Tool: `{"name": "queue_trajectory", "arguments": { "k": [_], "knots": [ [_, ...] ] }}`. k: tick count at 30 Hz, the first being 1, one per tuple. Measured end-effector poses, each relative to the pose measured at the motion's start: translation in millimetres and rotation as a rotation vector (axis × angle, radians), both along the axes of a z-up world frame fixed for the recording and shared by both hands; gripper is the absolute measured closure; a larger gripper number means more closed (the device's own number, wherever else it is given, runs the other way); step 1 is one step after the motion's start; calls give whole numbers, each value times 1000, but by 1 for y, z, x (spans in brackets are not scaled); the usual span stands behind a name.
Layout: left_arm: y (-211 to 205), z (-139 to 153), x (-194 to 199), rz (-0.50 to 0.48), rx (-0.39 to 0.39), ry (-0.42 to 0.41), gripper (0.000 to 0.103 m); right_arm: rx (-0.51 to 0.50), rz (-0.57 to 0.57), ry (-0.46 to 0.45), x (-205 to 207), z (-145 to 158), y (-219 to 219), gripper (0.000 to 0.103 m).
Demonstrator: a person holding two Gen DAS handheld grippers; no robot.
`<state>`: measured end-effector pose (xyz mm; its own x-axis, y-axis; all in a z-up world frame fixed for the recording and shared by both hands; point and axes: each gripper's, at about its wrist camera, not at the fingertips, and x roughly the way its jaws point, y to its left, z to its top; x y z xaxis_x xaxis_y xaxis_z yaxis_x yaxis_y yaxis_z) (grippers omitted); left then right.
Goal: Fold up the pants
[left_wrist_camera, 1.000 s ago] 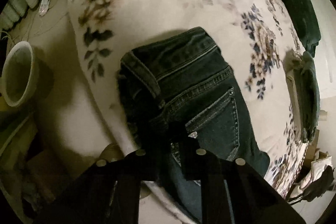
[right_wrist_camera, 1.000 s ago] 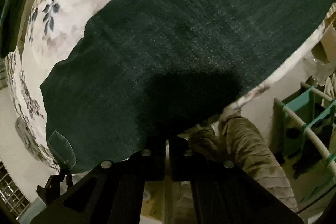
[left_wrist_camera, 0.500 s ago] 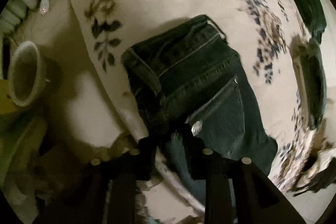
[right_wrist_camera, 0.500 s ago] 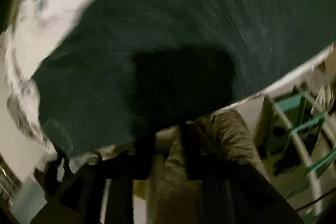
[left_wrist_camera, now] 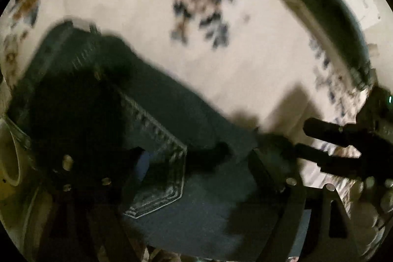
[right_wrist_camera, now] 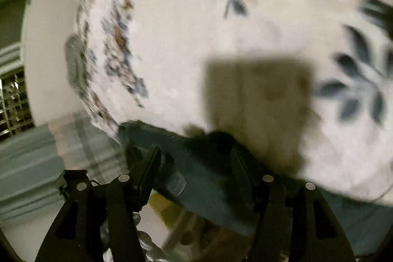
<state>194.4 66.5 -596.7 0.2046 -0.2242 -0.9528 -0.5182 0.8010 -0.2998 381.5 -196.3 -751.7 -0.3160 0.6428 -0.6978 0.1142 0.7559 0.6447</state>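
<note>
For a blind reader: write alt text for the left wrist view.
Dark jeans, back pocket up, lie on a floral cloth, blurred by motion. The open left gripper straddles them; the right gripper reaches in from the right.

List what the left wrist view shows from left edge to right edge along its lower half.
Pale cup → left gripper's left finger → jeans pocket → left gripper's right finger → right gripper.
</note>
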Motion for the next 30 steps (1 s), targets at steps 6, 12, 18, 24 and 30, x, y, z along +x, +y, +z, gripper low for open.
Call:
{"name": "queue_trajectory", "arguments": {
  "k": [6,12,18,24,30],
  "knots": [
    [2,-12,-23,6,-27,22,21,21,181,65,-37,-14,17,41],
    [2,-15,-22,6,-34,31,21,16,376,73,-64,-11,29,41],
    [-7,-21,-25,-23,-11,26,21,-70,323,-8,-32,-18,43,42],
    [-3,-21,-23,-23,-25,29,21,-103,286,73,-23,-47,64,48],
    [8,-23,-26,-22,-49,21,21,-122,123,2,0,-19,35,92]
  ]
}}
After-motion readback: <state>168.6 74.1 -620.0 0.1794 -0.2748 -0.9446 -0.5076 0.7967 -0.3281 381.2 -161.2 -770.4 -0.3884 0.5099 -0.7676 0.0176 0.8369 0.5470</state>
